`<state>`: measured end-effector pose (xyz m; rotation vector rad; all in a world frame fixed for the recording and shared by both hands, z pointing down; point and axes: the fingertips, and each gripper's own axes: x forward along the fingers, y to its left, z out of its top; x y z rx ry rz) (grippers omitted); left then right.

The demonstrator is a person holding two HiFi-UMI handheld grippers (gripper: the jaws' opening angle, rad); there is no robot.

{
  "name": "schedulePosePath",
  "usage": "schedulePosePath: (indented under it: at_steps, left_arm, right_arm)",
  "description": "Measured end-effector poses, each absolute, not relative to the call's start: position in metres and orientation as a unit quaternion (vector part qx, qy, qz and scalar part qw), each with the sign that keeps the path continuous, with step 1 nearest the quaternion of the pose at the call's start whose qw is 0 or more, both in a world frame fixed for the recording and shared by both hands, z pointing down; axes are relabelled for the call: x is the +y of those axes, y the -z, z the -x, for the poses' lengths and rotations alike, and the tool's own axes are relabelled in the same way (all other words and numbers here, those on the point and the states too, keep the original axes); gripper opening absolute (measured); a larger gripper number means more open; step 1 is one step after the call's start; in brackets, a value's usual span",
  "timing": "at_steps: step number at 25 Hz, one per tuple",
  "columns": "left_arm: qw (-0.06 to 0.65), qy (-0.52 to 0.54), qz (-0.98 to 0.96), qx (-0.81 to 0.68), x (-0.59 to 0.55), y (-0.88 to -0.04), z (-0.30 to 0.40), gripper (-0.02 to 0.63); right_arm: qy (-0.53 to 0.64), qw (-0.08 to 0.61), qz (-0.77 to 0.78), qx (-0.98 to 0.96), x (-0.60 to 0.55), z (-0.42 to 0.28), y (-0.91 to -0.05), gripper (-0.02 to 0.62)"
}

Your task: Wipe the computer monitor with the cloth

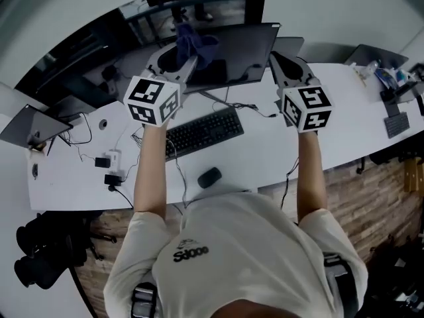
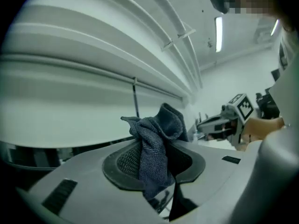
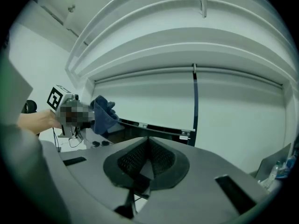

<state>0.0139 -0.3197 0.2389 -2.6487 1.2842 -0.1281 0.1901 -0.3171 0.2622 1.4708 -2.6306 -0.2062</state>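
Observation:
The dark monitor (image 1: 242, 48) stands at the back of the white desk (image 1: 265, 154). My left gripper (image 1: 181, 53) is raised in front of the screen's left part, shut on a bunched blue cloth (image 1: 196, 44). In the left gripper view the cloth (image 2: 156, 134) hangs out between the two pads; I cannot tell whether it touches the screen. My right gripper (image 1: 275, 59) is held up by the monitor's right edge, shut with nothing in it; its pads (image 3: 161, 158) meet. Each gripper view shows the other gripper: the right gripper (image 2: 212, 124) and the cloth (image 3: 103, 115).
A black keyboard (image 1: 203, 132) and a mouse (image 1: 209, 176) lie in front of the monitor. Cables and adapters (image 1: 109, 166) are scattered at the left. A laptop (image 1: 26, 126) sits far left, another laptop (image 1: 379, 56) and small items far right.

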Motion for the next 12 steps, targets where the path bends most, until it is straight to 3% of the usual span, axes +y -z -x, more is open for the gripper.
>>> schedulePosePath:
  at_steps: [5, 12]
  left_arm:
    - [0.099, 0.072, 0.847, 0.517, -0.300, -0.251, 0.080, 0.135]
    - [0.095, 0.064, 0.821, 0.560, -0.271, -0.255, 0.144, 0.135]
  right_arm:
    - [0.088, 0.062, -0.463, -0.880, -0.312, -0.137, -0.254, 0.006]
    - [0.123, 0.084, -0.439, -0.886, -0.309, -0.086, -0.248, 0.006]
